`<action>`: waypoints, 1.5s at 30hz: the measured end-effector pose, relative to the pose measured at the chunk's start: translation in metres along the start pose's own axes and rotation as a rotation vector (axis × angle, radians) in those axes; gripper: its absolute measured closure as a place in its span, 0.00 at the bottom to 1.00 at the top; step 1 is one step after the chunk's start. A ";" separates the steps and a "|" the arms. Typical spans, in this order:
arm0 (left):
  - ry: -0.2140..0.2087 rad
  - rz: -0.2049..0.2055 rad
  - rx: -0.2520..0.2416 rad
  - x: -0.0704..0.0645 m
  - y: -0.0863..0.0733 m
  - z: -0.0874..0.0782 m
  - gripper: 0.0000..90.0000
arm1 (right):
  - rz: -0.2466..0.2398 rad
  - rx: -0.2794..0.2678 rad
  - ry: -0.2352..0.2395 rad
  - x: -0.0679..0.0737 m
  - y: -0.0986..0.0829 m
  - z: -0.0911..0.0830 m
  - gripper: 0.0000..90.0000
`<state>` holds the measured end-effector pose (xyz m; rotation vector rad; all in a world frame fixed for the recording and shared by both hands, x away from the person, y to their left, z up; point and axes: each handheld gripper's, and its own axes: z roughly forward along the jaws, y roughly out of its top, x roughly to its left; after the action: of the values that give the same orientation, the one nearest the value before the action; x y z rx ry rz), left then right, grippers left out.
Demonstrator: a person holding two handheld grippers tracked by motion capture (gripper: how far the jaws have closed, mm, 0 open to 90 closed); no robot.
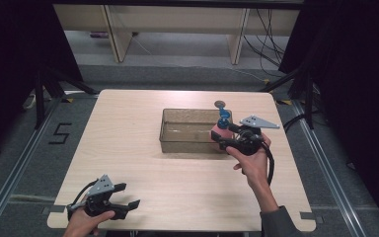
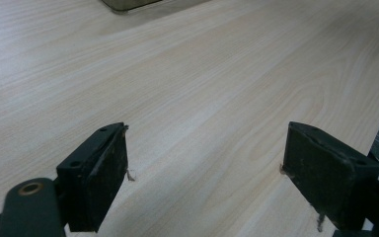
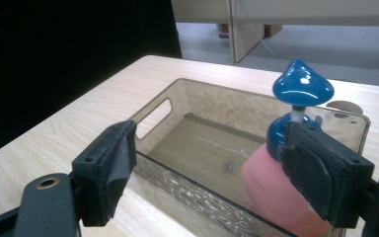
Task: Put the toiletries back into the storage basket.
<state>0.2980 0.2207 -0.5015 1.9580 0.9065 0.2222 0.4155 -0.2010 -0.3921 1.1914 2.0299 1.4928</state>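
Observation:
A pink bottle (image 1: 221,132) with a blue pump top (image 3: 302,87) stands upright at the right end of a translucent brown bin (image 1: 190,144). My right gripper (image 1: 225,136) is open around that end of the bin. In the right gripper view the bottle (image 3: 271,192) rests by the right pad (image 3: 316,173), and the left pad is far from it. Whether the bottle stands inside the bin or hangs over its wall, I cannot tell. My left gripper (image 1: 130,195) is open near the table's front left corner, and bare wood lies between its fingertips (image 2: 103,168).
The bin (image 3: 197,98) has a handle slot in its left wall and nothing else inside. A small round brown disc (image 1: 220,103) lies on the table just behind it. The light wooden table (image 1: 128,148) is flanked by black stands and cables on the floor.

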 end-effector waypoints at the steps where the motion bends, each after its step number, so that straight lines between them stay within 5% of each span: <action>1: 0.002 -0.005 -0.010 -0.001 0.000 0.001 0.19 | 0.019 0.004 0.015 0.003 -0.001 0.000 0.24; 11: -0.002 -0.005 0.001 -0.001 0.000 0.000 0.19 | -0.015 0.016 0.033 0.012 -0.006 0.002 0.23; 13: -0.002 -0.004 0.002 -0.001 0.000 0.000 0.19 | 0.022 0.021 0.036 0.015 -0.006 0.001 0.23; 14: -0.003 -0.004 0.002 -0.001 0.000 0.000 0.19 | -0.008 0.011 0.024 0.015 -0.007 0.002 0.22; 21: 0.000 0.000 0.007 0.000 0.000 0.000 0.19 | -0.002 0.018 0.056 0.021 -0.008 0.001 0.22; 22: -0.001 -0.004 0.002 -0.001 0.000 0.000 0.18 | -0.036 0.003 0.030 0.020 -0.008 0.000 0.21; 24: -0.001 -0.004 0.001 -0.001 0.000 0.000 0.19 | 0.010 0.027 0.050 0.023 -0.010 0.000 0.21; 26: 0.000 -0.004 0.002 -0.001 0.000 0.000 0.19 | -0.028 0.030 0.035 0.022 -0.010 -0.001 0.21; 29: 0.001 0.001 0.006 0.000 0.000 0.000 0.19 | -0.004 0.029 0.061 0.026 -0.014 0.001 0.21; 32: 0.000 -0.004 0.001 -0.001 0.000 0.000 0.19 | -0.038 0.027 0.052 0.026 -0.016 0.002 0.21; 37: 0.001 -0.004 0.001 -0.001 0.000 0.000 0.19 | -0.011 0.043 0.075 0.033 -0.021 0.002 0.21; 45: 0.001 -0.005 0.000 -0.001 0.000 0.000 0.18 | -0.040 0.057 0.101 0.037 -0.026 0.005 0.21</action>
<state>0.2977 0.2199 -0.5013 1.9561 0.9116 0.2203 0.3863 -0.1709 -0.4104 1.1108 2.1628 1.5137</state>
